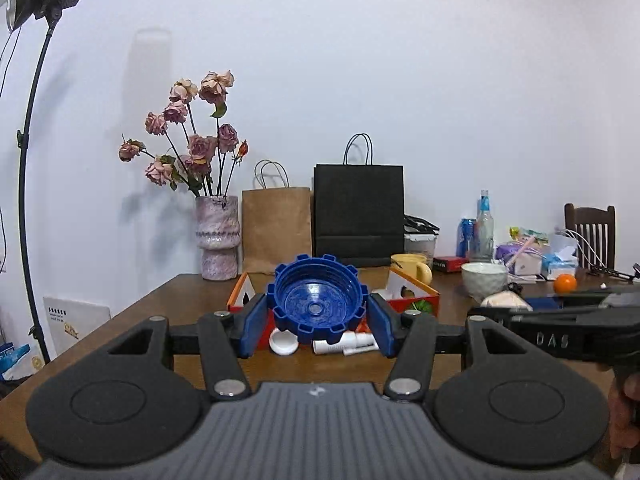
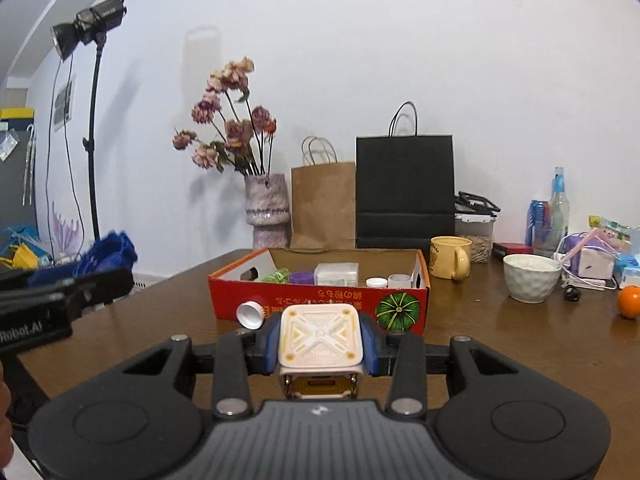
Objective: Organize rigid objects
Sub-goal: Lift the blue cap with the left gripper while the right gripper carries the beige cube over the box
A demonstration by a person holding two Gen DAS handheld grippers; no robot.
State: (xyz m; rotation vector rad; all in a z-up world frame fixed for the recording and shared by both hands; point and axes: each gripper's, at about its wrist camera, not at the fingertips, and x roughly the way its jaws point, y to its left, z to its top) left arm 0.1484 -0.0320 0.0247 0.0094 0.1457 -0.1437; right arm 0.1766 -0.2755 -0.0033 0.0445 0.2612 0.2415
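Note:
My left gripper (image 1: 318, 320) is shut on a blue notched round lid (image 1: 318, 304), held hollow side toward the camera above the table. Beyond it lies the red cardboard box (image 1: 416, 300). A white cap (image 1: 283, 344) and a white tube (image 1: 344, 346) lie on the table in front of the box. My right gripper (image 2: 322, 344) grips a white square case (image 2: 320, 338) with gold trim, just short of the red box (image 2: 320, 300). Several small containers (image 2: 336, 274) sit inside that box. At the left edge of the right wrist view, the blue lid (image 2: 108, 252) shows blurred.
A yellow mug (image 2: 450, 258), a white bowl (image 2: 530, 278) and an orange (image 2: 629, 301) stand right of the box. Behind it are a vase of dried roses (image 2: 267, 216), a brown bag (image 2: 323, 204) and a black bag (image 2: 405, 192). A light stand (image 1: 28, 168) rises at the left.

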